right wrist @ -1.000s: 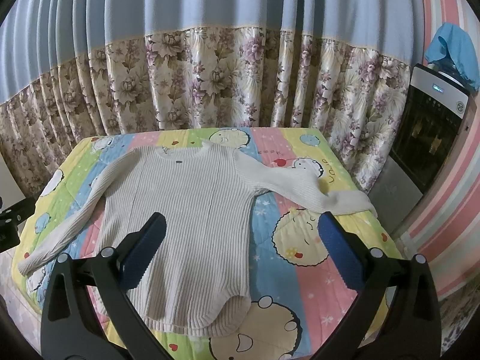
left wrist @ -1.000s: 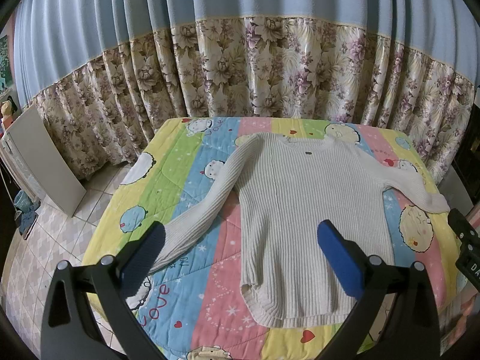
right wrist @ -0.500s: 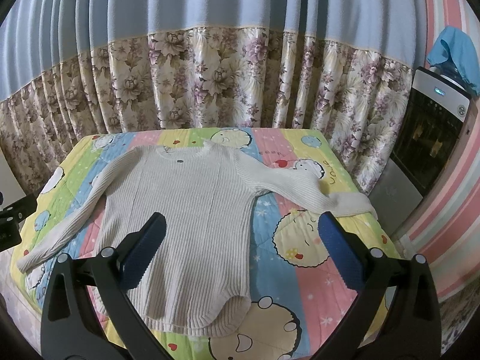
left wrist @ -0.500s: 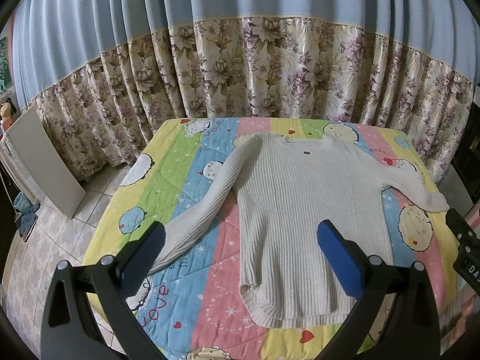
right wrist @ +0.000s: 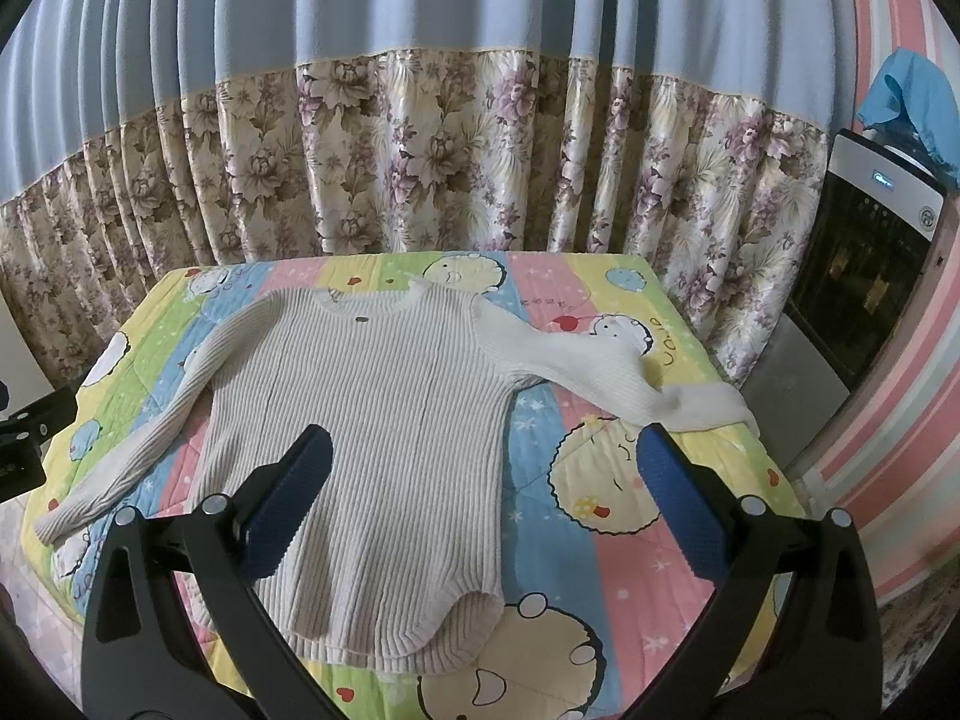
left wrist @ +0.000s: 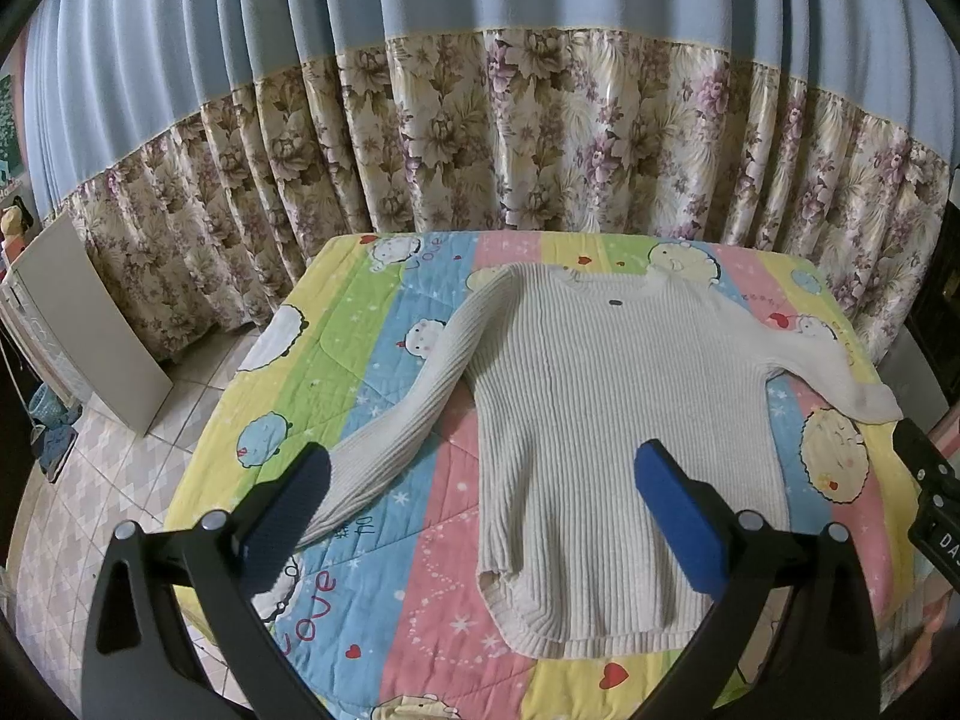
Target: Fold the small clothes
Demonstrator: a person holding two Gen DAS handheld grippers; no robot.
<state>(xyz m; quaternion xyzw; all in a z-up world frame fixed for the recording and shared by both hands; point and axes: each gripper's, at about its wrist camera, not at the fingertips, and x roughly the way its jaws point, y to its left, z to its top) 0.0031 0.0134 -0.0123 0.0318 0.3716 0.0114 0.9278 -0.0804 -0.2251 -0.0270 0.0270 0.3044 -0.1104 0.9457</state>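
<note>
hovering my left gripper (left wrist: 480, 498) and right gripper (right wrist: 483, 495) above cream sweater (left wrist: 600, 420), jaws gaping wide, gripping nothing. sweater lying flat, sleeves spread, on cartoon quilt (left wrist: 420, 540).

Cream ribbed-knit sweater (left wrist: 606, 420): position in left-wrist frame shifts very slightly left; hem sits marginally higher.
Same sweater in right-wrist frame (right wrist: 372, 420): drifts slightly down and left; left cuff nearer frame edge.
Striped cartoon-print quilt (right wrist: 606, 540): shifts with it.
Cause: small camera drift; garment lie unchanged.
</note>
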